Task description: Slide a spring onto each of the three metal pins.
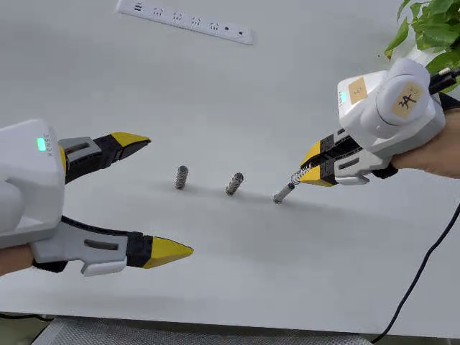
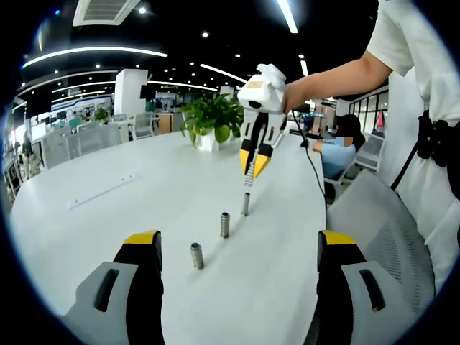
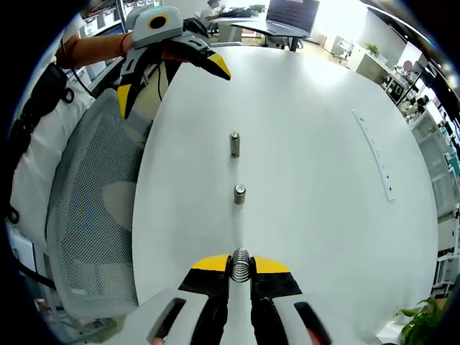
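Three metal pins stand in a row on the white table. The left pin (image 1: 181,177) and the middle pin (image 1: 234,183) each carry a spring. Over the right pin (image 1: 283,192) my right gripper (image 1: 307,171) is shut on a spring (image 1: 297,177), whose lower end meets the pin's top. In the right gripper view the spring (image 3: 240,264) sits between the yellow tips, with the other two pins (image 3: 239,193) (image 3: 234,143) beyond. My left gripper (image 1: 159,194) hangs open to the left of the row with nothing in it; its own view shows the pins (image 2: 196,255) (image 2: 224,224) (image 2: 245,204) ahead.
A white power strip (image 1: 184,20) lies at the table's far edge. A potted green plant (image 1: 430,26) stands at the far right. A black cable (image 1: 424,273) trails off the right gripper over the table's front edge. A grey mesh chair (image 3: 86,208) is beside the table.
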Tool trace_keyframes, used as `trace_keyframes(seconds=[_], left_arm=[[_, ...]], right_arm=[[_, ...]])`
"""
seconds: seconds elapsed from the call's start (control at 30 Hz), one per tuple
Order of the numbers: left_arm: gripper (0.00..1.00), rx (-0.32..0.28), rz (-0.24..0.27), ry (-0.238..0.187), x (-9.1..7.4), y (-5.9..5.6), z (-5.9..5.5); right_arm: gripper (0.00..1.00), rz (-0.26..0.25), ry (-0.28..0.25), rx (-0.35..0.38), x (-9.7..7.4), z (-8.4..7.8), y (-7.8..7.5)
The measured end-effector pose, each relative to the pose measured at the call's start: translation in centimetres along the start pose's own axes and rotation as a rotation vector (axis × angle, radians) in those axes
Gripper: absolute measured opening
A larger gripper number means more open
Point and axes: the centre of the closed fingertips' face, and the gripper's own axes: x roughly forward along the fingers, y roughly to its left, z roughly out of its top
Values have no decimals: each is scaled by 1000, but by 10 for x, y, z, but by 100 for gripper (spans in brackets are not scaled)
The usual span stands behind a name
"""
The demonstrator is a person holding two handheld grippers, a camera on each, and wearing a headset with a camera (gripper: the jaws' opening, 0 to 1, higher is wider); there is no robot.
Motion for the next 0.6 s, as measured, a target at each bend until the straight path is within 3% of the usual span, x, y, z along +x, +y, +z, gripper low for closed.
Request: trace_keyframes(seconds=[0.6], left_arm=[[88, -20, 7, -14, -1, 3, -2]], right_arm=[[7, 27, 43, -5, 13, -8, 0]])
